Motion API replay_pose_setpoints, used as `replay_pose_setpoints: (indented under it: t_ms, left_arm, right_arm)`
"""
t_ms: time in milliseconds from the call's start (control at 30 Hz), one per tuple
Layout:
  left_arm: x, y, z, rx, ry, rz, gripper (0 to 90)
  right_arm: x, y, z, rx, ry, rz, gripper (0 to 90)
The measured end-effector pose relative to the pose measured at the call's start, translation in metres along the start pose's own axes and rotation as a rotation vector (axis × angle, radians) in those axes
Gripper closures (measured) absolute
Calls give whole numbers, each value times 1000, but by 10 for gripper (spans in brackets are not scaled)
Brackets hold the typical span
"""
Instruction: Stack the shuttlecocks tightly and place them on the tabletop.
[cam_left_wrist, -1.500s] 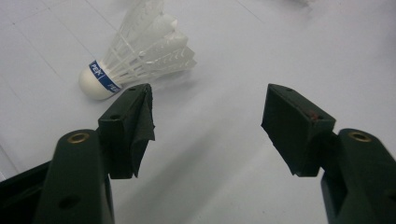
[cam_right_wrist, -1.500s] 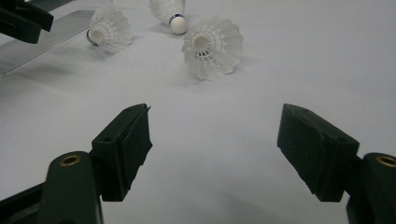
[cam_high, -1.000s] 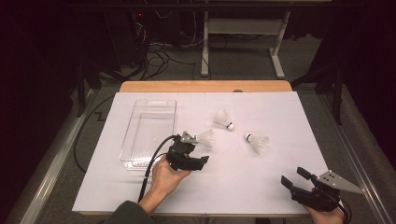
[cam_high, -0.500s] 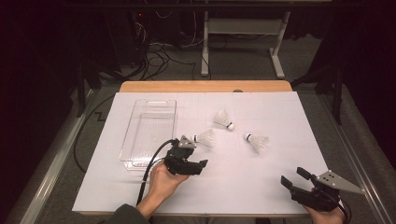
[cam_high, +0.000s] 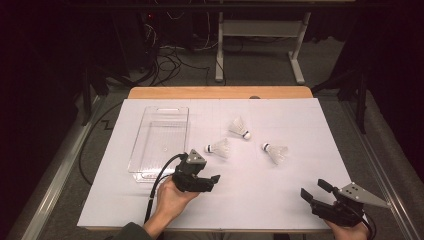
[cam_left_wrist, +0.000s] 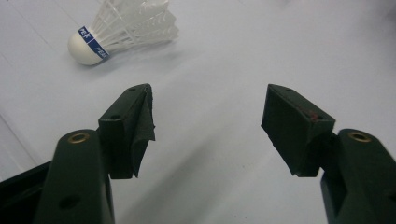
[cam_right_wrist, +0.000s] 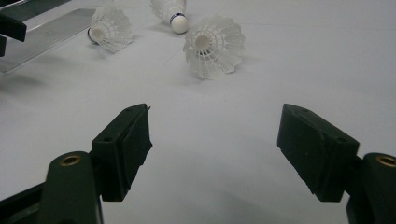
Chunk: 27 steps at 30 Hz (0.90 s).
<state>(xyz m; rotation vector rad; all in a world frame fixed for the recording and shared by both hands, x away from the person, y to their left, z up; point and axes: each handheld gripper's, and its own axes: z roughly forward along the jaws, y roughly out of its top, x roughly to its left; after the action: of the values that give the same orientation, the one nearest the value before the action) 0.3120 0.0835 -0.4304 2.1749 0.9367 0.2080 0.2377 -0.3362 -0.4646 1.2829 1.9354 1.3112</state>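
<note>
White paper covering the table (cam_high: 280, 200), with dark floor and cables lying beyond the far wooden edge. Sitting on the left part of the sheet: a clear plastic tray (cam_high: 161, 142), empty. Lying on their sides around the middle: three shuttlecocks, the nearest one (cam_high: 218, 148) just beyond the left gripper (cam_high: 212, 181), a second (cam_high: 239, 128) farther back, a third (cam_high: 275, 152) to the right.

Hovering low over the paper with jaws spread wide and gripping nothing: the left gripper, now drawn slightly back toward the near edge and away from the nearest shuttlecock compared with a second ago. Showing in the left gripper view: that shuttlecock (cam_left_wrist: 123, 29) up and left of the jaws, cork end pointing left, well clear of both pads.

Resting at the near right corner, unchanged from the earlier frames: the right gripper (cam_high: 315, 194), jaws likewise spread apart, holding nothing, facing the third shuttlecock (cam_right_wrist: 215, 45).
</note>
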Motion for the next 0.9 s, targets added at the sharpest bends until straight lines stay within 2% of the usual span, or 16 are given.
replay_pose_setpoints:
  t_ms: [433,900]
  left_arm:
    - [-4,-13,-7,-24,-4,19,339]
    - [-6,-27,-15,-24,-24,25,326]
  right_arm:
    - [1,0,0,2,-2,1,263]
    - [1,0,0,3,-2,0,262]
